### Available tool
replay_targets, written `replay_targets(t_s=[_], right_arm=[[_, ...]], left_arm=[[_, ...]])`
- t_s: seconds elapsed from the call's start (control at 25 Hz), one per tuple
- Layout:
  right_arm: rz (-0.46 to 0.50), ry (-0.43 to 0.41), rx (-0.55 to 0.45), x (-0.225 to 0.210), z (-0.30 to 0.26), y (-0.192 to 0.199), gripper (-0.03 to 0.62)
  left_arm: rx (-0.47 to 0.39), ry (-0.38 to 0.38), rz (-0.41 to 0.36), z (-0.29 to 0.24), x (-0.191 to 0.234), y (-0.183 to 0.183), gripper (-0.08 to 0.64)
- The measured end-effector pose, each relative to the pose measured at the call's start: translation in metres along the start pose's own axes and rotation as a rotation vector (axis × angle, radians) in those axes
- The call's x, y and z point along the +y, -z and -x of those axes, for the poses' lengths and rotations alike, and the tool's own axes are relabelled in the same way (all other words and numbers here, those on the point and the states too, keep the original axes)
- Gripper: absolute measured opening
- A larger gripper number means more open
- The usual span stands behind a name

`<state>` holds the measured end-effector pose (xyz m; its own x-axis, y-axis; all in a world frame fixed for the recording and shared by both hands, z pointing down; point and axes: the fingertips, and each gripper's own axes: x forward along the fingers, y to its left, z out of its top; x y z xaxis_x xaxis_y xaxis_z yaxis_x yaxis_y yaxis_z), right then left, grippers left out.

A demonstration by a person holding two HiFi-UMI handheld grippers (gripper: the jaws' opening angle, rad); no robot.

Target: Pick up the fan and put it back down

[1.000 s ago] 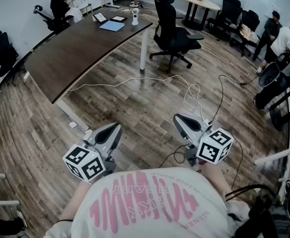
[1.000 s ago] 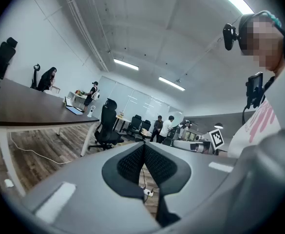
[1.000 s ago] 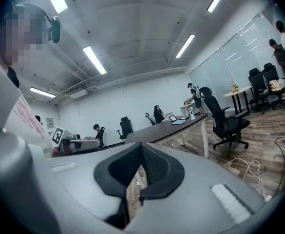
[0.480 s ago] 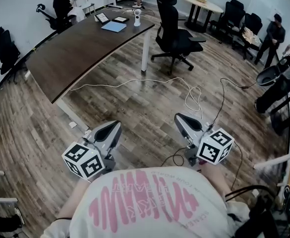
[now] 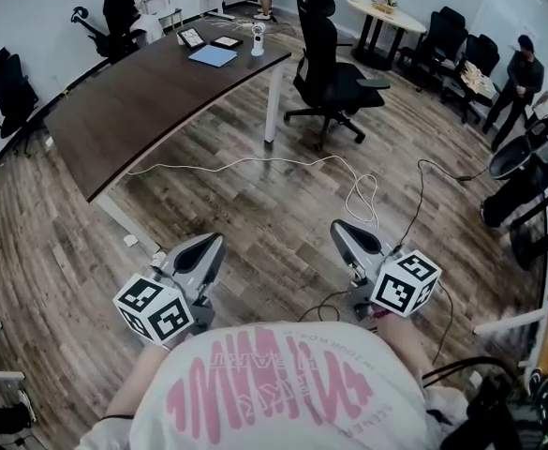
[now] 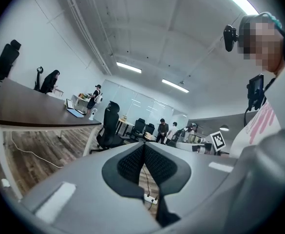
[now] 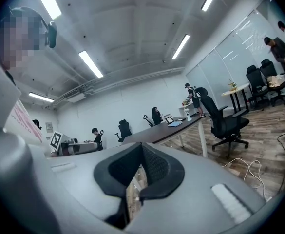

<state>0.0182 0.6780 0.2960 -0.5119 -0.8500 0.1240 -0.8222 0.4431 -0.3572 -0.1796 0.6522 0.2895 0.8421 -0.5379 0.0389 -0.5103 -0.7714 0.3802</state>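
The small white fan [image 5: 257, 37] is standing upright at the far end of the dark desk [image 5: 133, 101], just beside a blue folder [image 5: 212, 56] and near a tablet [image 5: 191, 37]. A black office chair [image 5: 330, 68] is sitting to the right of that desk end, and a white cable [image 5: 255, 162] is trailing over the wood floor [image 5: 255, 223] between the desk and the person. The fan is well apart from both claws, far ahead of them and across the floor, with neither one touching it. The left gripper [image 5: 210, 244] is being held level in front of the person's chest, its jaws pressed together with nothing between the pads. The right gripper [image 5: 342, 230] is being held alongside it, also pointing roughly toward the desk, jaws fully closed and gripping nothing. In the right gripper view the fan is showing tiny on the distant desk end.
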Motion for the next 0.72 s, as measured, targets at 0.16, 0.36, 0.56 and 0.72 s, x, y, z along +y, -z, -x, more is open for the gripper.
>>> replay_targets(t_s=[0.16,0.36,0.56,0.72], right_arm=[[-0.027,-0.053,-0.027,-0.016,0.007,0.002,0.006],[-0.024,-0.045,-0.001,-0.036,0.006,0.011,0.006],[-0.029,-0.019,0.011,-0.051,-0.01,0.007,0.006],[-0.034,0.03,0.009,-0.072,-0.032,0.006,0.006]], left_arm=[[-0.115,-0.017,-0.007,-0.007,-0.005,-0.008,0.018],[-0.064,-0.076,-0.026,-0.017,0.01,0.001,0.018],[-0.049,-0.061,-0.043,-0.036,0.024,-0.012,0.02],[-0.046,-0.029,-0.04,-0.062,0.051,-0.02,0.018]])
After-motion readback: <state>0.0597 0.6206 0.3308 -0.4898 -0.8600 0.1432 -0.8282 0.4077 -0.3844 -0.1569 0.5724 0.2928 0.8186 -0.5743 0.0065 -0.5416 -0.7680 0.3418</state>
